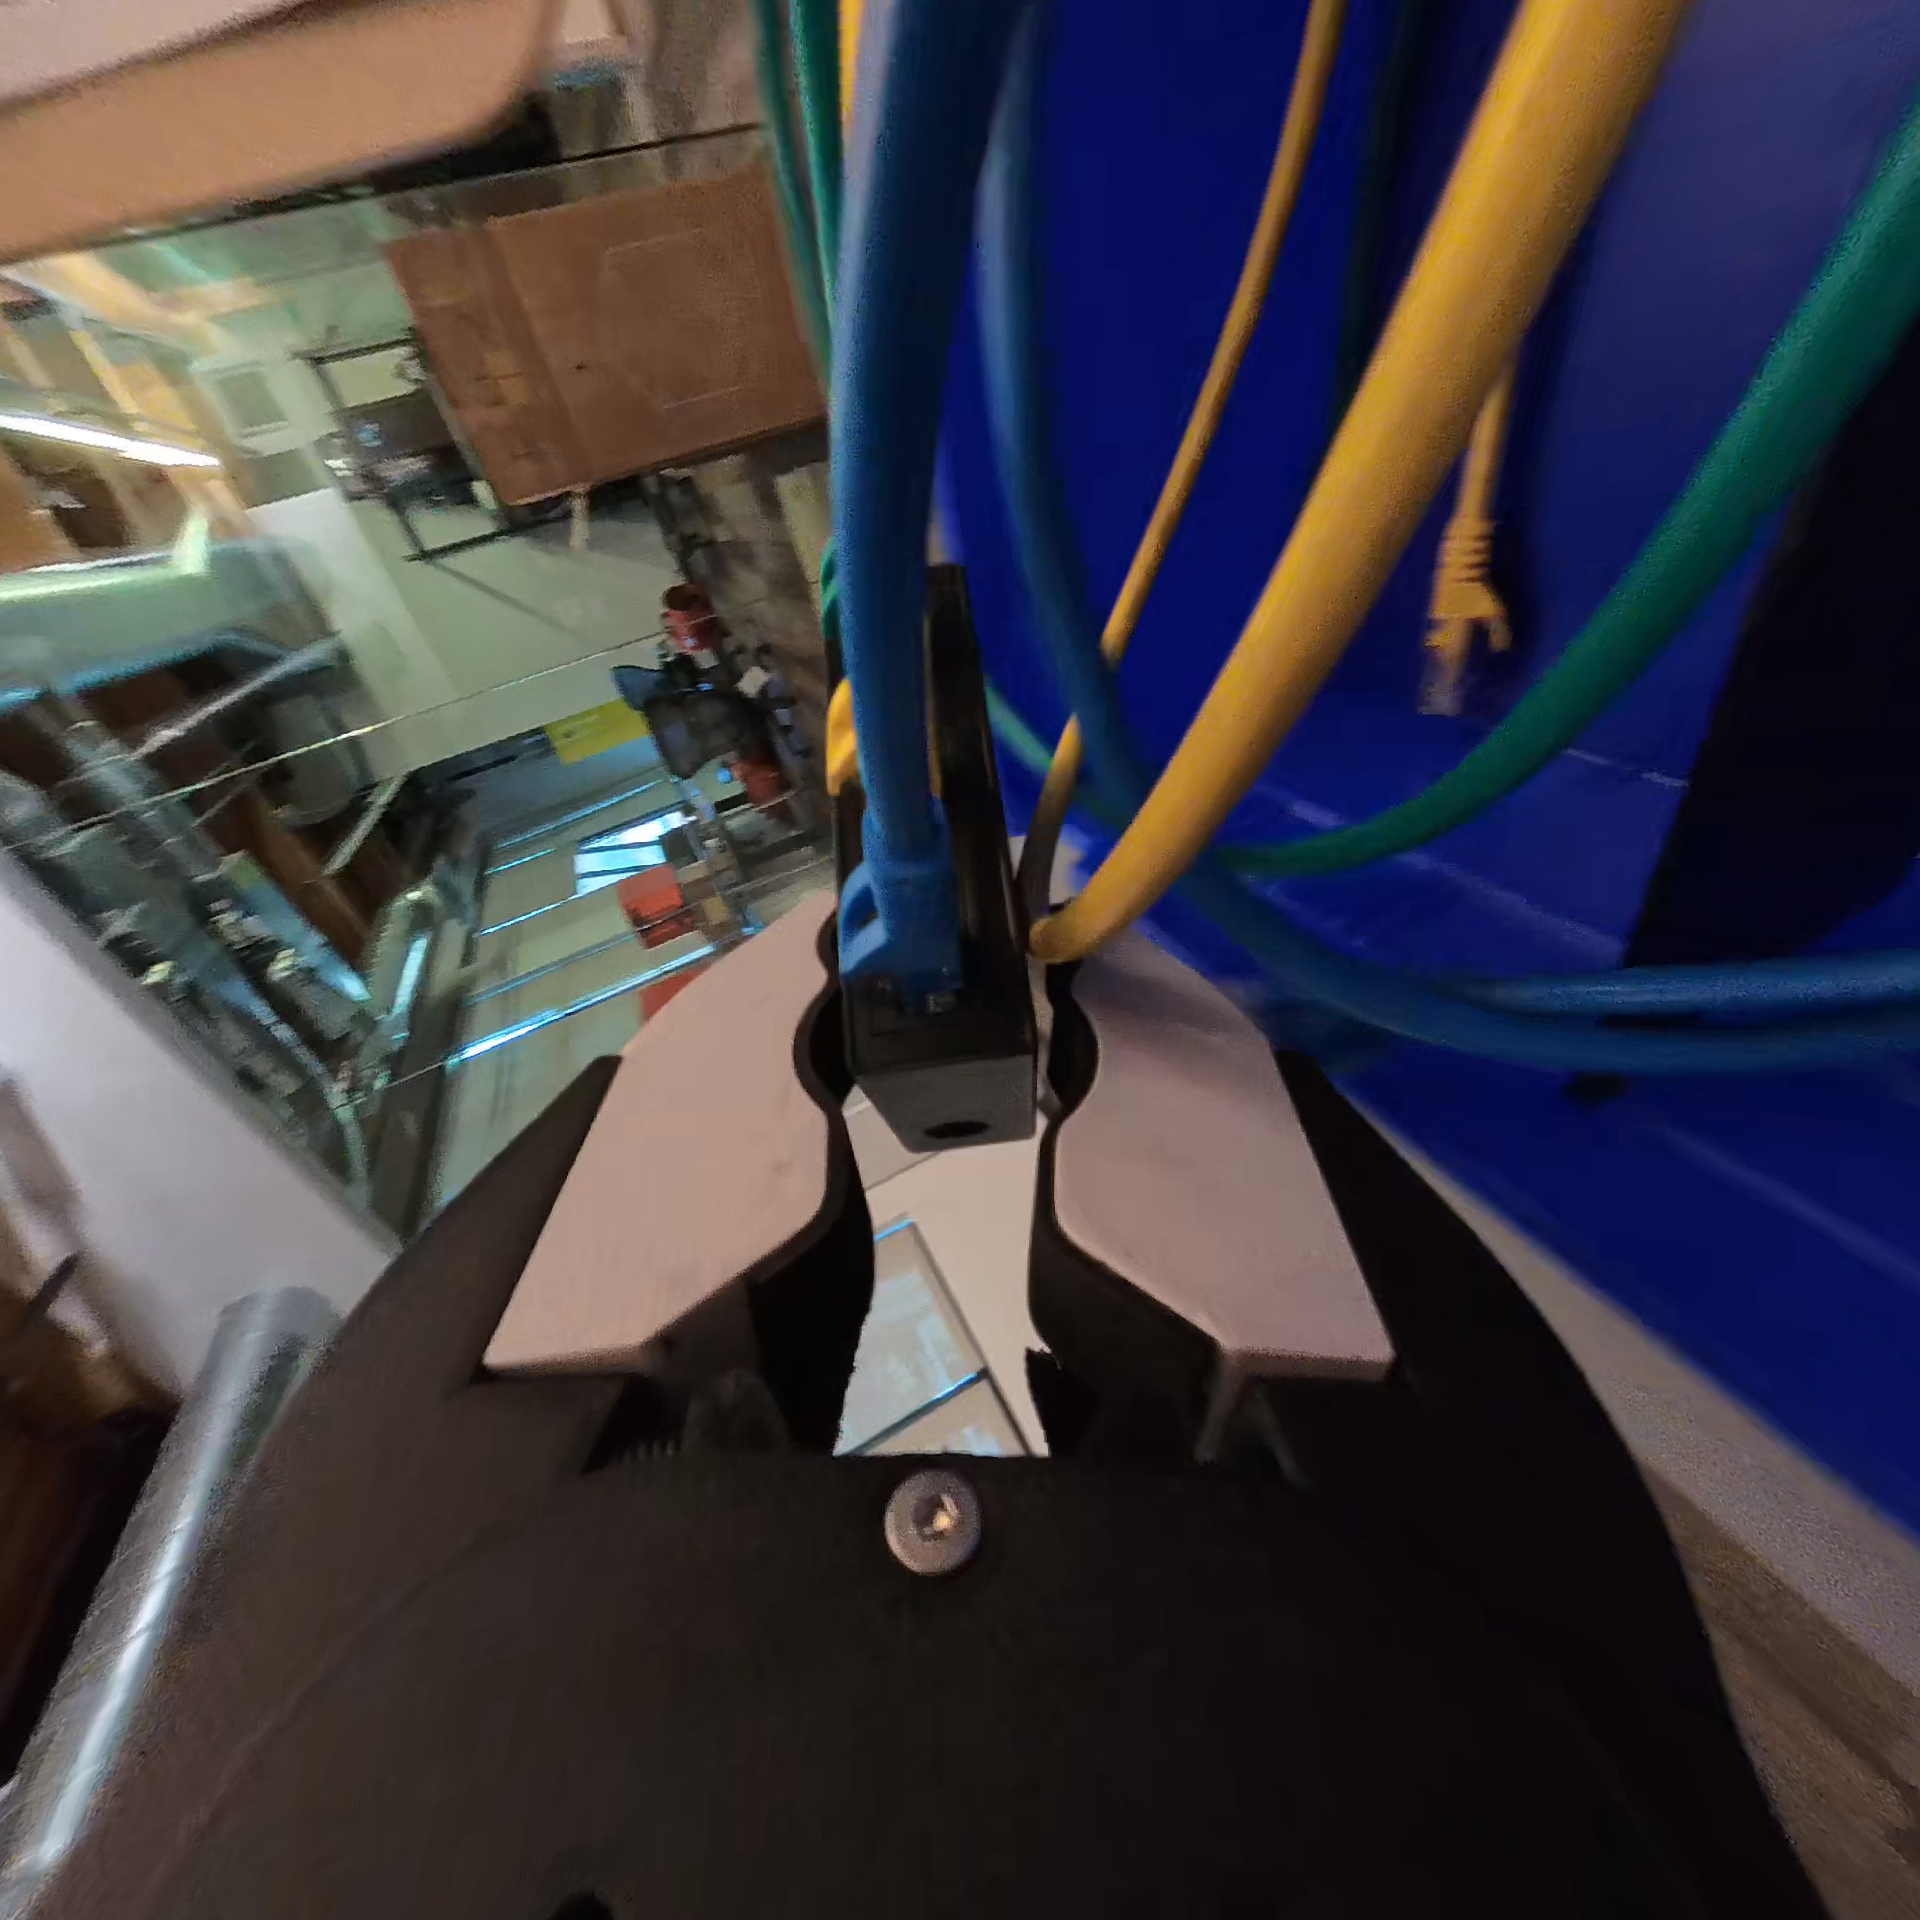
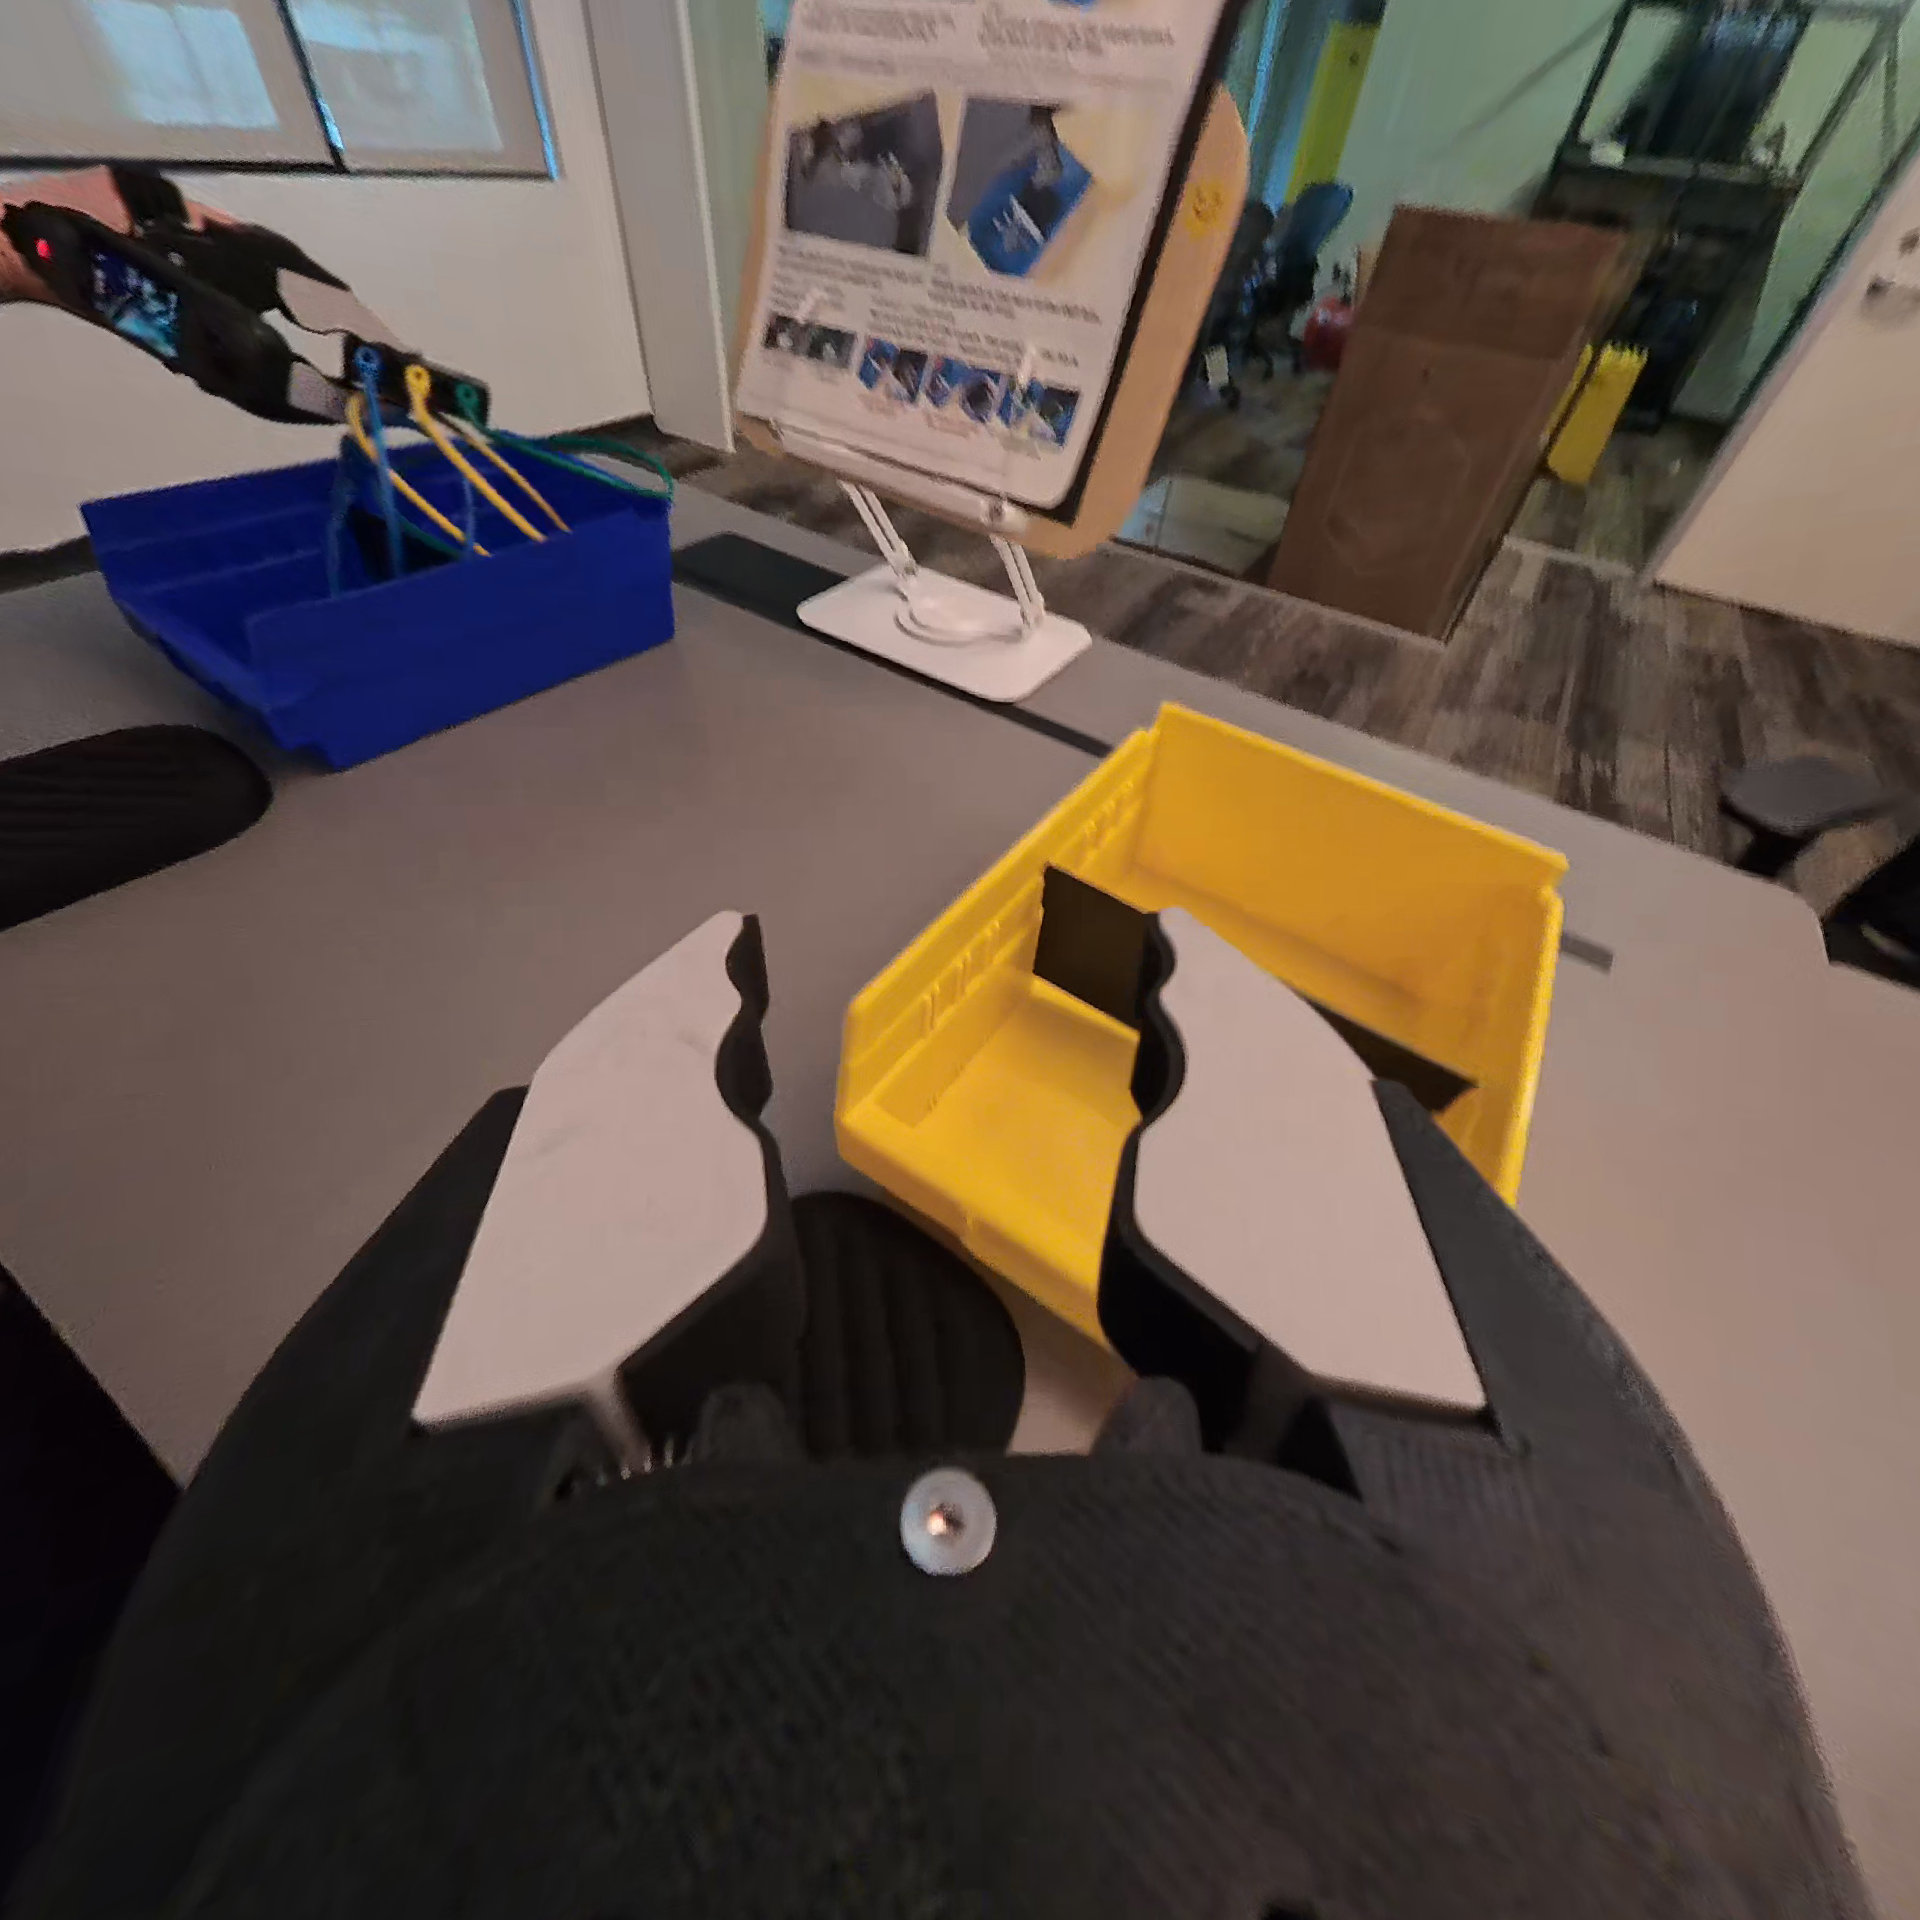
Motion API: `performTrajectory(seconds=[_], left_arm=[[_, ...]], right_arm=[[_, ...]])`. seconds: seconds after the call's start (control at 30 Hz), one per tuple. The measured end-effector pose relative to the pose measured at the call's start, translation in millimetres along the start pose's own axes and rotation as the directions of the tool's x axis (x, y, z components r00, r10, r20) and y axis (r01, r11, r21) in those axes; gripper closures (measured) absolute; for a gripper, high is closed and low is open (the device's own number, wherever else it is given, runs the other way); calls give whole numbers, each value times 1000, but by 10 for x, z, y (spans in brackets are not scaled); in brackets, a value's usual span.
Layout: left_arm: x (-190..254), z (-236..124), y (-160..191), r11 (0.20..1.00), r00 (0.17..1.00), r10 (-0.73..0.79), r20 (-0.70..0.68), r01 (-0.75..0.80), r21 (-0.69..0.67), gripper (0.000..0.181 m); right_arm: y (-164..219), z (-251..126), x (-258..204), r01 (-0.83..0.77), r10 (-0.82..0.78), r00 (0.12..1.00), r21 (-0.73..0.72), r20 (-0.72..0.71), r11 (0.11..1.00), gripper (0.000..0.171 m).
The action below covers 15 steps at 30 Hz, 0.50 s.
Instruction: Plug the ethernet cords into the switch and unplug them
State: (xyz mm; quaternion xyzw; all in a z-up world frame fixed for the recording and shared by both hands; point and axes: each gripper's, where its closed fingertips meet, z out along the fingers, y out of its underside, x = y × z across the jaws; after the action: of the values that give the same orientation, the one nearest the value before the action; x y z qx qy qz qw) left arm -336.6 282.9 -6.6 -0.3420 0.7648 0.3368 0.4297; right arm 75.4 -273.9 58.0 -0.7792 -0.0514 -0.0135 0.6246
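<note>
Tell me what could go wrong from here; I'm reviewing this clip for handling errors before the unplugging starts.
1. The left tool holds the black switch in the air by one end, so it may pivot or slip.
2. The blue, yellow and green cords trail into the blue bin and could snag on its wall.
3. The right tool is open beside the yellow bin, far from the plugs.

The switch is plain black, and the cords hanging from it are blue, yellow and green. At ten o'clock in the right wrist view the bin is deep blue; at three o'clock the second bin is bright yellow with a black divider. The table is flat grey. Both grippers are black with pale grey finger plates, their bodies finely ribbed.
</note>
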Motion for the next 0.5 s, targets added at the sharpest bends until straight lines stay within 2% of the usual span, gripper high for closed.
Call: performTrajectory(seconds=[0.33, 0.5], left_arm=[[-1684, -1317, -43, 1000, 936, -16, 351, 24, -19, 149], [-2394, -1923, -280, 999, 881, -53, 470, 48, 23, 149]], right_arm=[[-584, 771, -419, 129, -158, 980, 213, 121, 968, 100], [-993, 1122, -635, 182, -238, 960, 318, 148, 930, 96]])
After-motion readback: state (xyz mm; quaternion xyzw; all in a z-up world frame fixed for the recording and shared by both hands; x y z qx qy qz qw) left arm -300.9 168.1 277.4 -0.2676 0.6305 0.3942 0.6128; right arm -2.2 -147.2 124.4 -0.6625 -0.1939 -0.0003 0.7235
